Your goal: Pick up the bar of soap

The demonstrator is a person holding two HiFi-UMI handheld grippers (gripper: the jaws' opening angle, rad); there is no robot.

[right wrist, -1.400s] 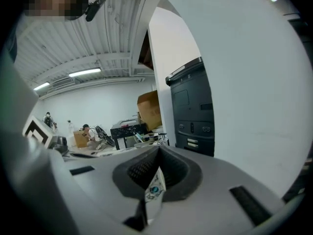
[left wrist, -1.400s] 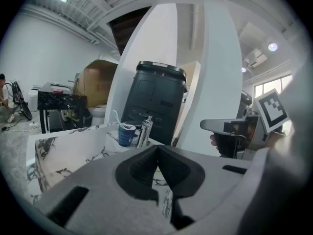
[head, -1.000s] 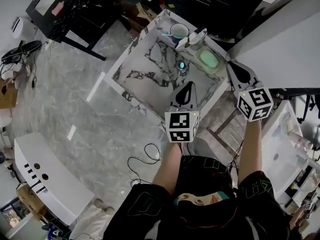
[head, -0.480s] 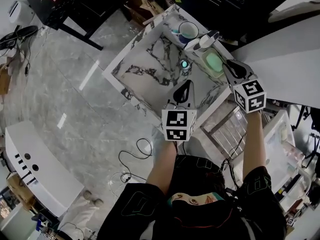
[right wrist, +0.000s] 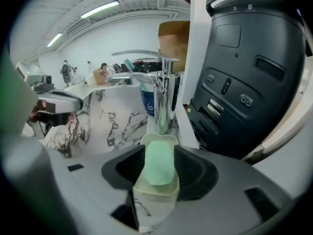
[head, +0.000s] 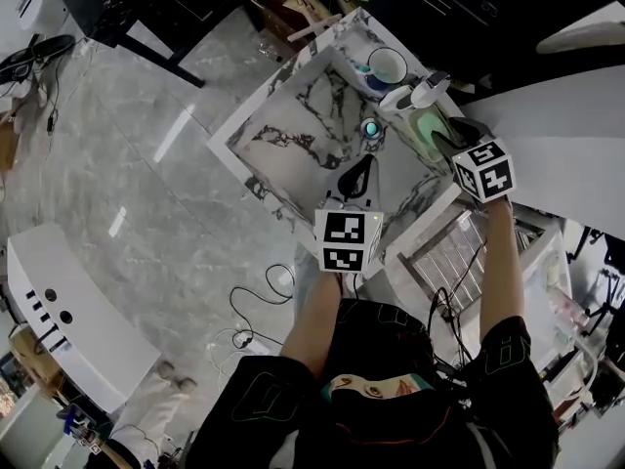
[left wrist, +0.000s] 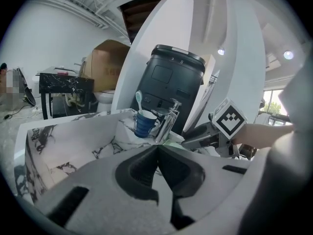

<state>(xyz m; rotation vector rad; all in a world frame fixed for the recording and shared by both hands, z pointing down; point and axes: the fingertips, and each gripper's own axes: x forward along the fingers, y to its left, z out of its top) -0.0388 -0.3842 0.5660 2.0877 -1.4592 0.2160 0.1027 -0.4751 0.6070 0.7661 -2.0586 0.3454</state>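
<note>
A pale green bar of soap (right wrist: 159, 163) lies in a cream soap dish (right wrist: 155, 192) on the rim of the marble sink (head: 293, 130), just in front of the chrome faucet (right wrist: 164, 97). My right gripper (right wrist: 159, 153) straddles the bar with its jaws opening; a dark pad stands on each side and neither presses on it. In the head view the right gripper (head: 444, 133) hangs over the soap (head: 427, 125) at the sink's right rim. My left gripper (left wrist: 157, 150) is shut and empty; the left gripper (head: 358, 172) hovers over the basin's near side.
A blue cup with a toothbrush (left wrist: 145, 123) stands left of the faucet (left wrist: 166, 124). A big black appliance (right wrist: 244, 67) rises right behind the sink. The drain (head: 372, 128) sits mid-basin. A wire rack (head: 439, 257) stands by my right arm, and cables (head: 259, 311) lie on the floor.
My right gripper has travelled from beyond the sink's right edge to over the soap dish, and its jaws have spread. The left gripper stays shut over the basin.
</note>
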